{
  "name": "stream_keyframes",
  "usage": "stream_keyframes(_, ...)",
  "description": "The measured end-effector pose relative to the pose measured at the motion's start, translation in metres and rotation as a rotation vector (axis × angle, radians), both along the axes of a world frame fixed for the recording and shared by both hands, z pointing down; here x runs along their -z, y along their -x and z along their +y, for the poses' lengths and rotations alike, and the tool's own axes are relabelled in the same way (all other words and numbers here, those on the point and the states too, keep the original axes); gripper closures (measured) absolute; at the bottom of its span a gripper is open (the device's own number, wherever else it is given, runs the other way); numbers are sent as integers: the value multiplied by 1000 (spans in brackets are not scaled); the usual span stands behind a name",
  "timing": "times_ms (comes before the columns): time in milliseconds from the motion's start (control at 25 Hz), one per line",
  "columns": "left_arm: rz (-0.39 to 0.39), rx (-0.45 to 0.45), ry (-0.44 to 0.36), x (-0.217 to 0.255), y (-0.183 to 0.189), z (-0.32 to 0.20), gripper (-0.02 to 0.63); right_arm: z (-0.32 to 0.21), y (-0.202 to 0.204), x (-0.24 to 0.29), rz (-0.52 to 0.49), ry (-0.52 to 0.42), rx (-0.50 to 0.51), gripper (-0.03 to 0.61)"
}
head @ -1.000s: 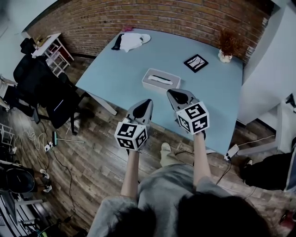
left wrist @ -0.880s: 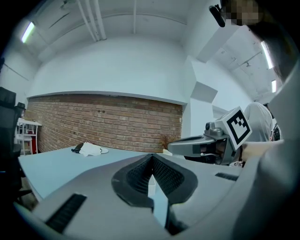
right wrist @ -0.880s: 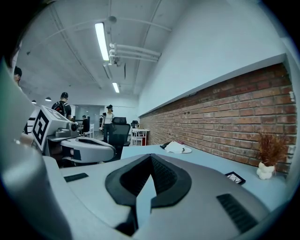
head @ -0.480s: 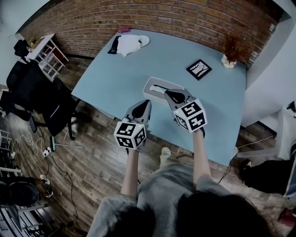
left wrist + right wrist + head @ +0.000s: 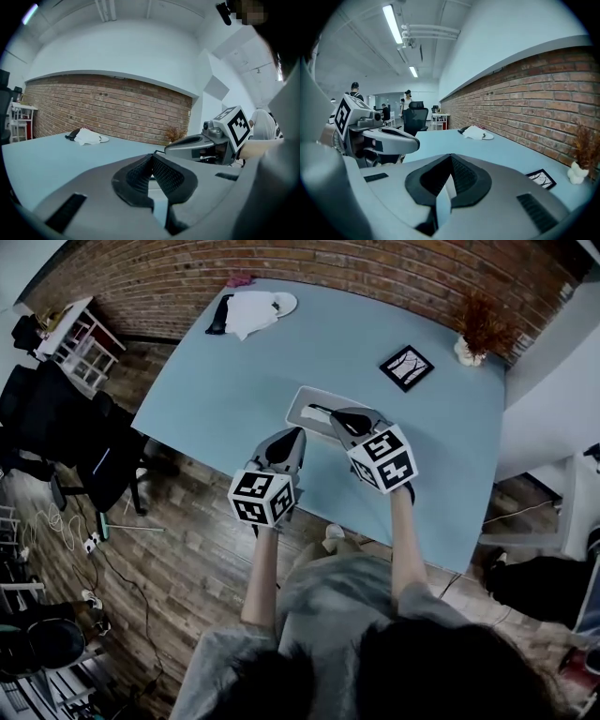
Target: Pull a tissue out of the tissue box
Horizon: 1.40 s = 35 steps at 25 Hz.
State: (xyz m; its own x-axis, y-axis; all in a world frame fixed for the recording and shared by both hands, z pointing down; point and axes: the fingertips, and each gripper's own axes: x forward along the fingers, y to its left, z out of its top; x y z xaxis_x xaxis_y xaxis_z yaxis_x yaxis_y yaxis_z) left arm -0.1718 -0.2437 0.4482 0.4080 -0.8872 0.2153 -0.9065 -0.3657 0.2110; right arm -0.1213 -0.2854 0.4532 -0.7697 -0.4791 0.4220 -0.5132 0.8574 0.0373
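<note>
A pale tissue box (image 5: 309, 410) with a dark slot on top lies on the light blue table (image 5: 225, 399), near its front edge. My right gripper (image 5: 335, 417) is shut and empty, its tip over the near right part of the box. My left gripper (image 5: 296, 434) is also shut and empty, just short of the box's front side. In the left gripper view the pads of my left gripper (image 5: 152, 157) meet, with the right gripper (image 5: 201, 143) beside it. The right gripper view shows my right gripper (image 5: 450, 157) shut and the left gripper (image 5: 389, 139) at the left. The jaws hide the box in both gripper views.
A white cloth (image 5: 251, 313) with a dark item lies at the table's far left corner. A small framed picture (image 5: 407, 367) and a dried plant in a white vase (image 5: 476, 337) stand at the far right. Black office chairs (image 5: 66, 427) stand left of the table, with a brick wall behind it.
Both grippers have moved forward and down toward the tissue box. The right tip went from short of the table edge to over the box. Both stayed shut.
</note>
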Motion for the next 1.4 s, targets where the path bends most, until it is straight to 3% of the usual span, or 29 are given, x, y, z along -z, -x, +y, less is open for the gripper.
stream_keyframes(280,7,-63,48,-13,3,-12,611,-15,5,-14,93,26,-16,580)
stream_keyframes(480,7,-99,90,-27,5,-19,611,-24,10,-35,261,27,42,580)
stream_keyframes(800,15,-117,138,-45,5,-24,611,-22,16,-58,399,44,150,575)
stream_keyframes(1400,19,-117,190,-69,13,-23,611,-22,28,-98,498,127,208,456)
